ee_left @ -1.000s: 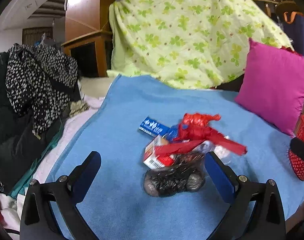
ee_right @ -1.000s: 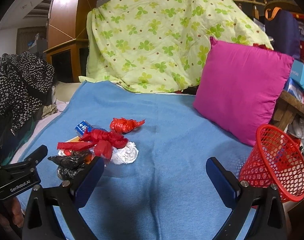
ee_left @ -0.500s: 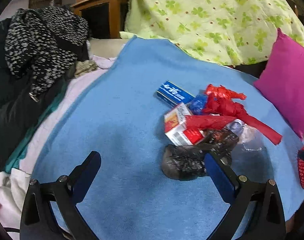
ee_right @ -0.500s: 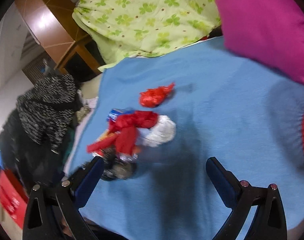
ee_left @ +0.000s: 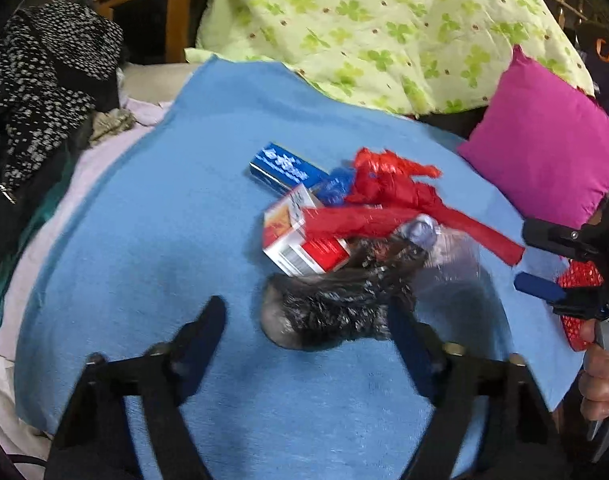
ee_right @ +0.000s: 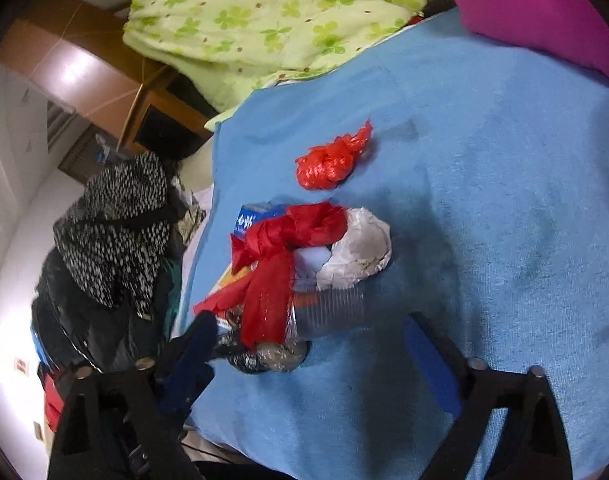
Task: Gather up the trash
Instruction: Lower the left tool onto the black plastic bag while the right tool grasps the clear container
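Both tongs gape empty. Left tongs (ee_left: pixel 304 344) should straddle the black bag (ee_left: pixel 332 308) at twelve o'clock, probably squeezing mid-bulge.

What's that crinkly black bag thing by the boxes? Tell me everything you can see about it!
The black plastic bag is a scrunched, shiny, crinkly lump, tied or balled up, lying on the blue blanket at the near edge of the trash pile. The red and white box rests against its far side, with a clear plastic wrapper beside it. The open left gripper frames it, blurred.
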Motion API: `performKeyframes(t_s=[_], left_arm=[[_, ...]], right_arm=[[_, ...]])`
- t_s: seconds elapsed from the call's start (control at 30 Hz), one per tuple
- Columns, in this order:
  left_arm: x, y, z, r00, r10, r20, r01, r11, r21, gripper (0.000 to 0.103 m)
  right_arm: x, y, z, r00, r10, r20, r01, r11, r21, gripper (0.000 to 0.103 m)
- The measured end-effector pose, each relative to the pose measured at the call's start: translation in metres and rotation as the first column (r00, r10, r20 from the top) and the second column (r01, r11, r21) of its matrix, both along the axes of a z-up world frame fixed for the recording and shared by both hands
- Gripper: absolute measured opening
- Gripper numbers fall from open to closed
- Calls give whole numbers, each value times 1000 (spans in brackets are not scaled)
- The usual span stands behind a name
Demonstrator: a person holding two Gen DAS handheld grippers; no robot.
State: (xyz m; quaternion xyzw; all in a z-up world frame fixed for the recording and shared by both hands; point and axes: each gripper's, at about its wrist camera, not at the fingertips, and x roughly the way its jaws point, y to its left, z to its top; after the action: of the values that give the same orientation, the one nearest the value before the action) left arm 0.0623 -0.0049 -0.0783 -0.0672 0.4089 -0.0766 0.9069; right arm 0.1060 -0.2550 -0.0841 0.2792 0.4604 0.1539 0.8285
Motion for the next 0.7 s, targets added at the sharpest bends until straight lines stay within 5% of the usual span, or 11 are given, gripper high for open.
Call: performKeyframes(t_s=[0.17,0.7], left_arm=[[3,-6,-6,999,-27,-34,26,999,-33,53],[13,3,-27,992,-15,-122,7,997,-71,50]], right_arm=[[-1,24,-7,996,87,-11,-88,993,-77,81],[40,75,-29,995,93,-21,-95,958,-269,61]])
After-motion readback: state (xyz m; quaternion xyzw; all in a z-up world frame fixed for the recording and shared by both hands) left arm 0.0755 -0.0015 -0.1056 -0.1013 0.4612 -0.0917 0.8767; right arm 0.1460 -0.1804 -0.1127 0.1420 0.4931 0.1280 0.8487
